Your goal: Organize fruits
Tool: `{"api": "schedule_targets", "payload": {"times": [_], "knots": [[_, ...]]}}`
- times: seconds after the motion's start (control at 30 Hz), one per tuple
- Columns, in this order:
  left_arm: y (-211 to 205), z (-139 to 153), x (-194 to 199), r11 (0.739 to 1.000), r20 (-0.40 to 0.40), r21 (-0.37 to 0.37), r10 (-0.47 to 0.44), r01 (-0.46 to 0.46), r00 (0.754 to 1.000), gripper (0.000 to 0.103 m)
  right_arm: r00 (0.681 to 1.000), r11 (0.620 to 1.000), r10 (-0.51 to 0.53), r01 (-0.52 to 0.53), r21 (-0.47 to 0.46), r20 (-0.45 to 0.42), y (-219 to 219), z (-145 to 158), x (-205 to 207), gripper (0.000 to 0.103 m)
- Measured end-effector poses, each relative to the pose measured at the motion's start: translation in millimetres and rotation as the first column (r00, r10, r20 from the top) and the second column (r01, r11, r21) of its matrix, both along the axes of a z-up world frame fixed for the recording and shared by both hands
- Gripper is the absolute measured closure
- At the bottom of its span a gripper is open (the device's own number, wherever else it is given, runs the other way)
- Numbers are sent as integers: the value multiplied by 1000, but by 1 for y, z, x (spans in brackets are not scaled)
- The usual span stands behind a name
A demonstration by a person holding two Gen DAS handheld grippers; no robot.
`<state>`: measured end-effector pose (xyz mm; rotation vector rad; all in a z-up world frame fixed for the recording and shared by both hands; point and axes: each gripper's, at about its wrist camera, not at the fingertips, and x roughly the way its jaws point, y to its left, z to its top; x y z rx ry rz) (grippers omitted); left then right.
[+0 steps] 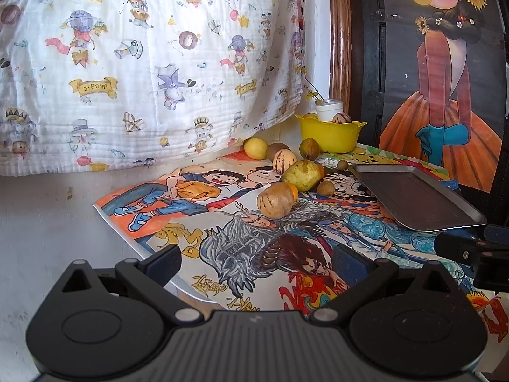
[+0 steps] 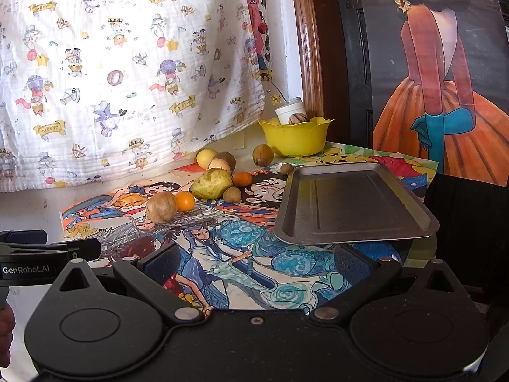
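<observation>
**Both claws spread wide, fruit not yet touched**

The left gripper (image 1: 257, 262) and the right gripper (image 2: 256, 262) both hang over the near part of the illustrated table cover (image 2: 222, 254), jaws wide apart and holding nothing. The fruit sits loose toward the far middle of the cover: a tan striped fruit (image 1: 275, 200) nearest, a small orange (image 2: 184, 201) touching it on its right, then a green pear (image 1: 301, 175) just behind, with a lemon (image 1: 255, 148) and several brown fruits beyond. An empty metal tray (image 2: 350, 203) lies to the right; a yellow bowl (image 1: 329, 135) at the far end already holds a fruit or two (which of the two is the intended home cannot be told from here).

The likely first move is taking the nearest striped fruit. It is round and will roll, so the jaws should straddle its widest part and close gently, without nudging the orange against it.
</observation>
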<state>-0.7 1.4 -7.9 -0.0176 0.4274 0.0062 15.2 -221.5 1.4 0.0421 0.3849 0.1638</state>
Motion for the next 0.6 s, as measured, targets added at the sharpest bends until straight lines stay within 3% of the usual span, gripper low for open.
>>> {"api": "schedule_targets", "payload": {"times": [0.6], "knots": [[1,0,0,1000,-3,-1,0,0,1000,0,1000,1000,0,0,-3,-5,0,0,0,0]]}}
